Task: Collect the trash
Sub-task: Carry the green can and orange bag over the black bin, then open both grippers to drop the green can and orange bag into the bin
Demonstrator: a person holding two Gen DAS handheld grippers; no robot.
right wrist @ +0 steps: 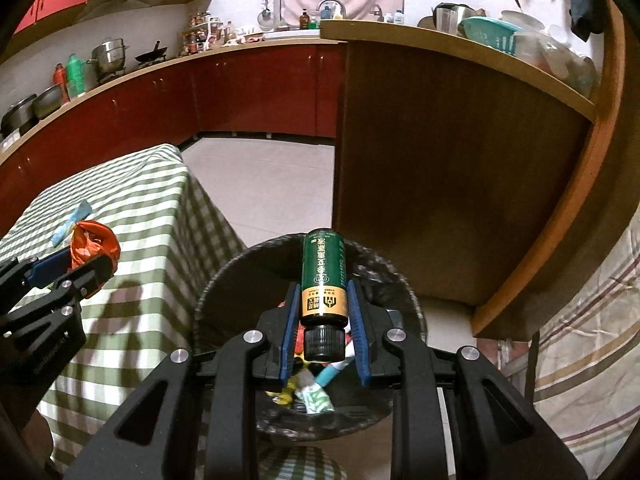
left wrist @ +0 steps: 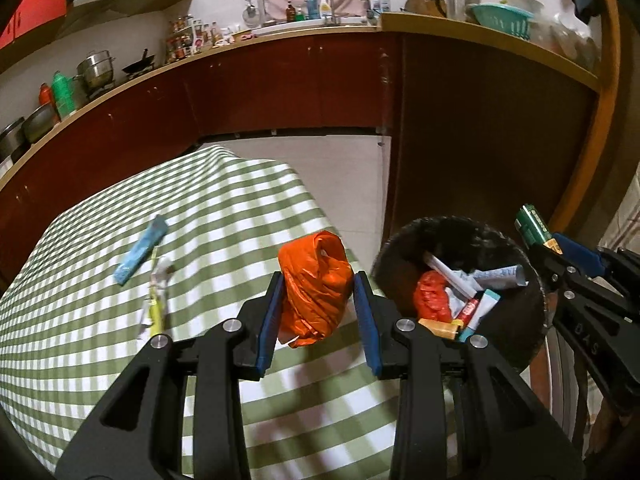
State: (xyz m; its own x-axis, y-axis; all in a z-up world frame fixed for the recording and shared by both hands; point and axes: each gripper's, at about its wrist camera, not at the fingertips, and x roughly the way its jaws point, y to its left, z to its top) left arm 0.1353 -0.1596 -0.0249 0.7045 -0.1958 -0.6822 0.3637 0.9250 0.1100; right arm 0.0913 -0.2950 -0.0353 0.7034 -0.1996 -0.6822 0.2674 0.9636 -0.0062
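Observation:
My left gripper [left wrist: 318, 284] is shut on a crumpled orange plastic bag [left wrist: 316, 288] and holds it above the right edge of the green checked table [left wrist: 100, 320]. My right gripper [right wrist: 323, 300] is shut on a green and gold bottle [right wrist: 323, 276], cap toward the camera, held over the black-lined trash bin [right wrist: 224, 280]. The bin [left wrist: 516, 336] holds several wrappers, tubes and a red bag. A blue wrapper [left wrist: 141, 250] and a yellow-white wrapper [left wrist: 154, 300] lie on the table. The right gripper with the bottle [left wrist: 534, 226] shows at the right of the left wrist view.
The bin stands on the floor just right of the table. A brown cabinet side [right wrist: 440, 160] rises behind the bin. Red kitchen cabinets and a cluttered counter [left wrist: 200, 52] run along the back. A striped cloth [right wrist: 592, 360] hangs at the right.

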